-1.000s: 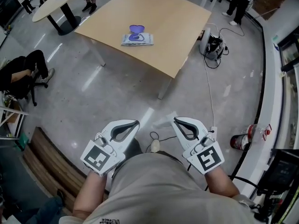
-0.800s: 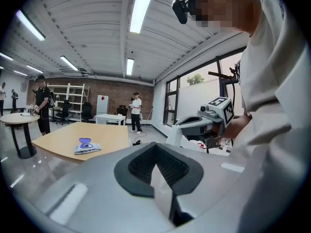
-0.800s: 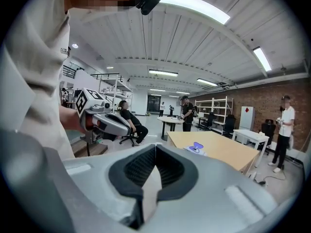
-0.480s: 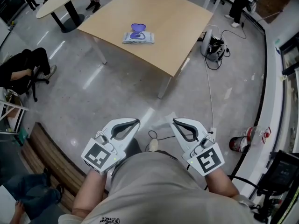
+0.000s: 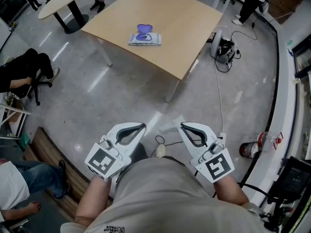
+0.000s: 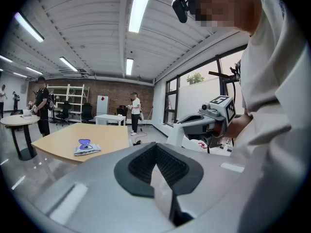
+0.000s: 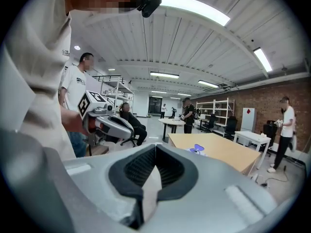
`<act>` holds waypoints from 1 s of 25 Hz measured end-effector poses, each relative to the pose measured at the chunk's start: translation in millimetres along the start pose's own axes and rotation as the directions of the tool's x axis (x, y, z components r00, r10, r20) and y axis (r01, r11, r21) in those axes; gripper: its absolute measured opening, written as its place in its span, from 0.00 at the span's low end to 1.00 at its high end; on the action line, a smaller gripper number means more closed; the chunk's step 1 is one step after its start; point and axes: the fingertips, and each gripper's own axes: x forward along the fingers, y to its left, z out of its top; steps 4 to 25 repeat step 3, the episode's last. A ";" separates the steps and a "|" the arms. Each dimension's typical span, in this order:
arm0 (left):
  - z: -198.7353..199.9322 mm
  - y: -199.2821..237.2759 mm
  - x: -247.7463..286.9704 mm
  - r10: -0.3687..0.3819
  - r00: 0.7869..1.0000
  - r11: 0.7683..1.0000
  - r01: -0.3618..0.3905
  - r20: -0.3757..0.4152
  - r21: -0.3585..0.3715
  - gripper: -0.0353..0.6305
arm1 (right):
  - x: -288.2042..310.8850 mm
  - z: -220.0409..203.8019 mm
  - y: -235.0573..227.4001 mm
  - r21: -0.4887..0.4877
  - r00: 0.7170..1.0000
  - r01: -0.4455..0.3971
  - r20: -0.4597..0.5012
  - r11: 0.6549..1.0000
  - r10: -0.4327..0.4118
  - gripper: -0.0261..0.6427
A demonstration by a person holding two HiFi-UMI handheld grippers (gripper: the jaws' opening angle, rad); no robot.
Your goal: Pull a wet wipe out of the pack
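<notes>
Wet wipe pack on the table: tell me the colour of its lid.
The lid is purple; the head view shows it best.

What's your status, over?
Left gripper, right gripper shut, empty, at waist. White wet-wipe pack with purple lid untouched on tan wooden table, far ahead. Grey floor between.

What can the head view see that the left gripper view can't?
Only the head view: the marker cube on the left claw, and a seated person. Only the left gripper view: ceiling lights, windows and shelves. Both: the table, the pack lying on it, the left claw and the right claw, each shut and empty, away from the table.
</notes>
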 end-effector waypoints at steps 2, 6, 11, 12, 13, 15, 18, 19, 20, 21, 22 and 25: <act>1.8 1.2 0.1 0.006 1.000 1.000 -0.006 -0.012 -0.010 0.06 | 0.9 1.0 0.6 -0.005 1.000 -0.003 0.002 1.000 0.003 0.04; 2.8 1.8 0.2 0.010 1.000 1.000 -0.010 -0.021 -0.016 0.06 | 1.3 1.4 1.0 -0.008 1.000 -0.004 0.003 1.000 0.004 0.04; 2.8 1.8 0.2 0.010 1.000 1.000 -0.010 -0.021 -0.016 0.06 | 1.3 1.4 1.0 -0.008 1.000 -0.004 0.003 1.000 0.004 0.04; 2.8 1.8 0.2 0.010 1.000 1.000 -0.010 -0.021 -0.016 0.06 | 1.3 1.4 1.0 -0.008 1.000 -0.004 0.003 1.000 0.004 0.04; 2.8 1.8 0.2 0.010 1.000 1.000 -0.010 -0.021 -0.016 0.06 | 1.3 1.4 1.0 -0.008 1.000 -0.004 0.003 1.000 0.004 0.04; 2.8 1.8 0.2 0.010 1.000 1.000 -0.010 -0.021 -0.016 0.06 | 1.3 1.4 1.0 -0.008 1.000 -0.004 0.003 1.000 0.004 0.04; 2.8 1.8 0.2 0.010 1.000 1.000 -0.010 -0.021 -0.016 0.06 | 1.3 1.4 1.0 -0.008 1.000 -0.004 0.003 1.000 0.004 0.04; 2.8 1.8 0.2 0.010 1.000 1.000 -0.010 -0.021 -0.016 0.06 | 1.3 1.4 1.0 -0.008 1.000 -0.004 0.003 1.000 0.004 0.04; 2.8 1.8 0.2 0.010 1.000 1.000 -0.010 -0.021 -0.016 0.06 | 1.3 1.4 1.0 -0.008 1.000 -0.004 0.003 1.000 0.004 0.04; 2.8 1.8 0.2 0.010 1.000 1.000 -0.010 -0.021 -0.016 0.06 | 1.3 1.4 1.0 -0.008 1.000 -0.004 0.003 1.000 0.004 0.04; 2.8 1.8 0.2 0.010 1.000 1.000 -0.010 -0.021 -0.016 0.06 | 1.3 1.4 1.0 -0.008 1.000 -0.004 0.003 1.000 0.004 0.04; 2.8 1.8 0.2 0.010 1.000 1.000 -0.010 -0.021 -0.016 0.06 | 1.3 1.4 1.0 -0.008 1.000 -0.004 0.003 1.000 0.004 0.04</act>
